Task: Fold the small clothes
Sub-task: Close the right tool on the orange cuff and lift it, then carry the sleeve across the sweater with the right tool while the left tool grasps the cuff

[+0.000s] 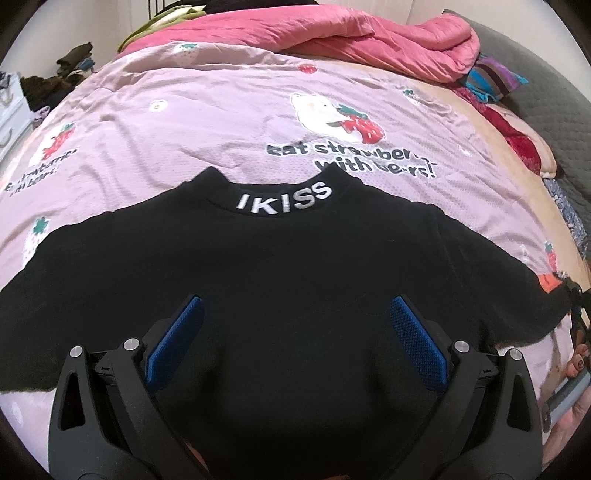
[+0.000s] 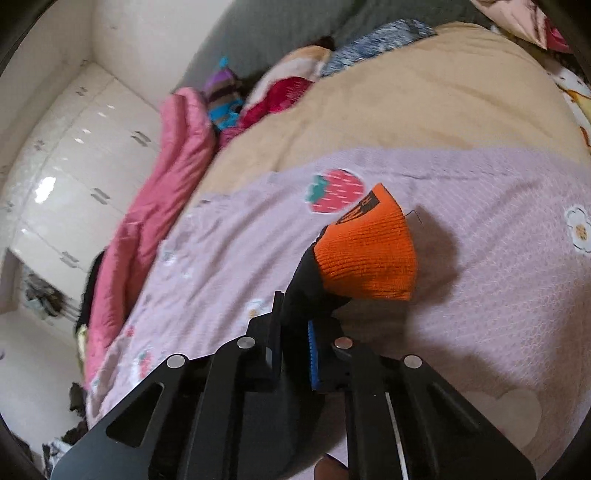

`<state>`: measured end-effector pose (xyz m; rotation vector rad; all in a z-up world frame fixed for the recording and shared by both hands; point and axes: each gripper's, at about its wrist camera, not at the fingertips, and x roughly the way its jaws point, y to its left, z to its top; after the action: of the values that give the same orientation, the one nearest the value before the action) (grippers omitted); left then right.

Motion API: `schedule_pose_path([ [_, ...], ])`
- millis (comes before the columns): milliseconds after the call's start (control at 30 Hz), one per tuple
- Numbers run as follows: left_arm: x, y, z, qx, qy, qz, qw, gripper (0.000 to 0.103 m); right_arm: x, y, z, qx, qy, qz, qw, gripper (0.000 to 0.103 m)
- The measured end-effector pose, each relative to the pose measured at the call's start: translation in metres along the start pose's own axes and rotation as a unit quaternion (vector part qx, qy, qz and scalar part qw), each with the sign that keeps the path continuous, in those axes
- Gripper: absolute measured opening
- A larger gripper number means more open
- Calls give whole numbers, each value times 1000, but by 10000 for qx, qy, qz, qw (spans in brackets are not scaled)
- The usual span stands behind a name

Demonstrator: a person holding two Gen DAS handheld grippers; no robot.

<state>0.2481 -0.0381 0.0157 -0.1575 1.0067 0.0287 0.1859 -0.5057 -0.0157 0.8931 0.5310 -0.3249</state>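
A small black sweater (image 1: 288, 266) with "IKISS" on its collar lies spread flat on the pink strawberry-print bedsheet (image 1: 177, 122), sleeves out to both sides. My left gripper (image 1: 295, 314) is open, hovering above the sweater's lower body, blue pads (image 1: 417, 339) wide apart. My right gripper (image 2: 295, 317) is shut on the sweater's right sleeve (image 2: 306, 291), just behind its orange ribbed cuff (image 2: 369, 251), and holds it lifted above the sheet. The right gripper and orange cuff (image 1: 550, 282) also show at the right edge of the left wrist view.
A crumpled pink quilt (image 1: 369, 33) lies along the far side of the bed. A striped cloth (image 1: 491, 79) and red fabric (image 1: 517, 136) sit at the right. A beige blanket (image 2: 406, 96) covers the bed beyond the sheet. White cabinets (image 2: 74, 166) stand at the wall.
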Motion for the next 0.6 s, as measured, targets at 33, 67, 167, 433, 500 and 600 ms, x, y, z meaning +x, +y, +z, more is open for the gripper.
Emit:
schedule_pose_path([
  [33, -2, 2, 0, -12, -9, 7, 10000, 95, -4, 6, -1, -94, -32, 114, 9999, 10],
  [67, -6, 5, -1, -26, -31, 10, 10000, 95, -7, 11, -3, -180, -59, 202, 9996, 10],
  [167, -17, 13, -3, -79, -105, -9, 9999, 95, -16, 30, -8, -500, -123, 477, 9975, 10],
  [433, -38, 36, -9, -365, -192, -90, 9991, 95, -35, 79, -28, -1443, -136, 960, 9848, 10],
  [500, -41, 42, -11, -458, -178, -173, 9986, 95, -36, 90, -35, -1622, -74, 1073, 9809, 10],
  [600, -46, 48, -13, -527, -207, -198, 9982, 95, -39, 107, -48, -1876, 48, 1259, 9741, 10],
])
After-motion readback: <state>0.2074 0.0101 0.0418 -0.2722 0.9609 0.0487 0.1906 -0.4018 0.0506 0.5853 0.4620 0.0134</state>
